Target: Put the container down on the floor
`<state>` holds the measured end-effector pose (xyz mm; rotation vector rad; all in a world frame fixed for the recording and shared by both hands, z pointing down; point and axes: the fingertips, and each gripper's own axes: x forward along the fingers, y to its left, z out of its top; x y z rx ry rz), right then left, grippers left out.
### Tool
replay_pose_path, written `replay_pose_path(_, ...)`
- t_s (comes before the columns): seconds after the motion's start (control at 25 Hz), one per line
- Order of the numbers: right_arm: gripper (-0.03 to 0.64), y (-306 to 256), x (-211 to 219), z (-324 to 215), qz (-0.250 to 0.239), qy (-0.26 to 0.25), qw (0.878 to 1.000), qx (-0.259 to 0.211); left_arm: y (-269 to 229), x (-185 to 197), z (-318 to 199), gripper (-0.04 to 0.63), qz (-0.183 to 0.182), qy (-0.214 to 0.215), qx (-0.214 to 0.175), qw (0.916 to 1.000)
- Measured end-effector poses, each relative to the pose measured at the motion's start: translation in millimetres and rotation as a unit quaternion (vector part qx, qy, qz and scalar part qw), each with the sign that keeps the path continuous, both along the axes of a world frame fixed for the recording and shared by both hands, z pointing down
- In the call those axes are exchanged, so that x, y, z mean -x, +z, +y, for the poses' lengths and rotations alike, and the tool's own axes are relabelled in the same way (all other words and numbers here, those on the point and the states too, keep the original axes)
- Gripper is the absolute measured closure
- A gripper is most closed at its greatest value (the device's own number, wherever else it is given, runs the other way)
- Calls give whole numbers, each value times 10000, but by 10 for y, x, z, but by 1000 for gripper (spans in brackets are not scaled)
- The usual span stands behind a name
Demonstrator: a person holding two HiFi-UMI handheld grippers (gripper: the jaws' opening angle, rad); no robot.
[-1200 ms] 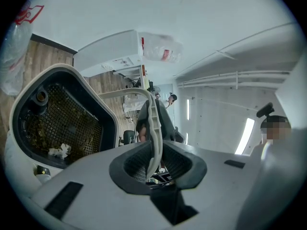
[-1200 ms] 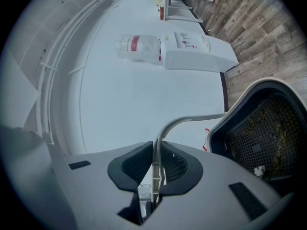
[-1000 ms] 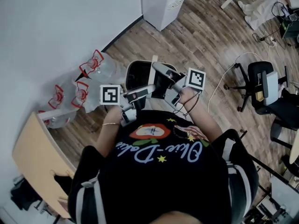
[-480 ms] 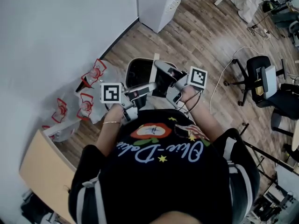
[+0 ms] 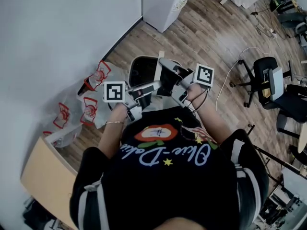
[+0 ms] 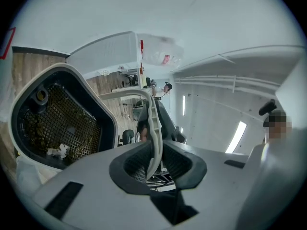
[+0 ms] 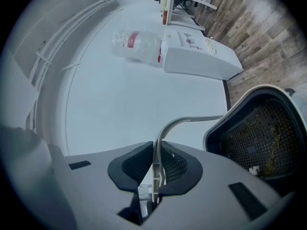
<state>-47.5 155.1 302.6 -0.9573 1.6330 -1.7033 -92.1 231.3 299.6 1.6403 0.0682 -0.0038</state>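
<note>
- Black mesh lines the inside of the container (image 5: 143, 72), which hangs in front of the person's chest, over the wooden floor (image 5: 206, 37) near the white wall (image 5: 57, 28).
- Its opening tips toward both gripper cameras.
- Left gripper (image 6: 156, 163) is clamped on the thin pale handle (image 6: 153, 123).
- Right gripper (image 7: 156, 170) pinches the same handle from the other side.
- Plastic bags (image 5: 91, 99) with red print lie by the wall, beside the container.
</note>
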Motion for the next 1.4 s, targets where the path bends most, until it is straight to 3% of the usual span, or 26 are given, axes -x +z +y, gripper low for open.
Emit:
replay_pose_path(0.16, 574, 60, 25, -109, -9, -82, 10000, 42, 79, 36, -112, 529, -108, -79, -37, 9999)
replay_pose_path(0.56, 575, 240, 29, -962, 5, -527, 9986, 105, 272, -12, -935, 525, -132, -417, 24, 9990)
replay_pose_path(0.8, 575, 392, -114, -1416, 22, -903, 9957, 188, 427, -213, -1344, 517, -229, -743, 339, 9964)
replay_pose_path(1.04, 575, 469, -348, -1866, 21, -1358, 9900, 378, 584, -473, -1806, 506, -498, -1165, 351, 9913)
replay_pose_path(1.24, 574, 566, -480, -2273, 131, -1876, 9814, 388, 662, -713, -2209, 497, -397, -1456, 445, 9875)
replay_pose_path(1.4, 574, 755, -572, -2515, 133, -2215, 9738, 497, 890, -794, -2432, 491, -741, -1774, 604, 9795)
